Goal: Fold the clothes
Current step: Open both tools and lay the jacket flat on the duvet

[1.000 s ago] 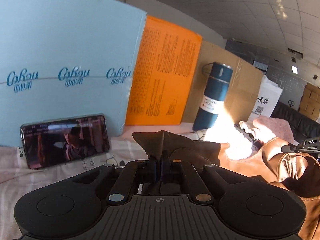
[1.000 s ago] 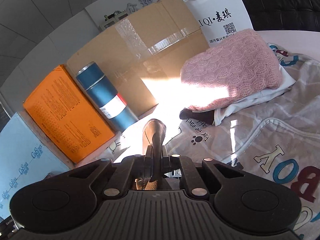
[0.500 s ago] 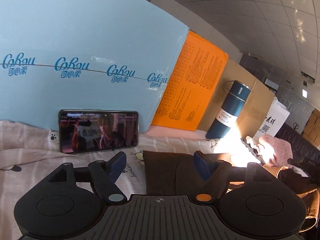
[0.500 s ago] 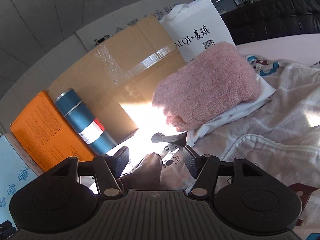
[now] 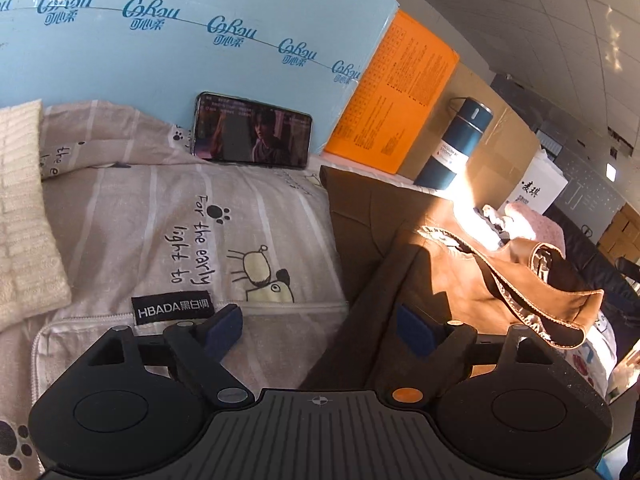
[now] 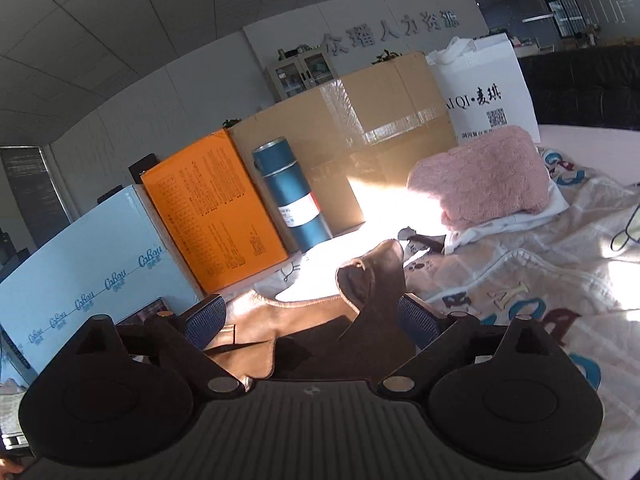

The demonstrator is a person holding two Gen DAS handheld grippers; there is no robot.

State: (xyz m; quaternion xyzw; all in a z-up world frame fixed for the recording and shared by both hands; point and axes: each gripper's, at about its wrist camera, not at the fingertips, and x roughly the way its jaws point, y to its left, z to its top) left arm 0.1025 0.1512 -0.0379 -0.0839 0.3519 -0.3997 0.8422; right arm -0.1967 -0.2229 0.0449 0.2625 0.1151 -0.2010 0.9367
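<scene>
A brown leather jacket lies on the printed bedsheet, partly folded, its collar end raised at the right. My left gripper is open above the jacket's left edge, nothing between its blue pads. In the right wrist view the same jacket lies under and ahead of my right gripper, which is open; a dark brown flap stands up between the spread fingers without being clamped. A folded pink knit sweater rests on white cloth at the back right.
A phone leans on a light-blue box. An orange box, a blue flask, a cardboard box and a white bag line the back. A cream knit cloth lies at far left.
Both grippers were shut on the jacket a second ago, then opened and let it go. The jacket now lies on the sheet, and both grippers have pulled back and spread wider.
</scene>
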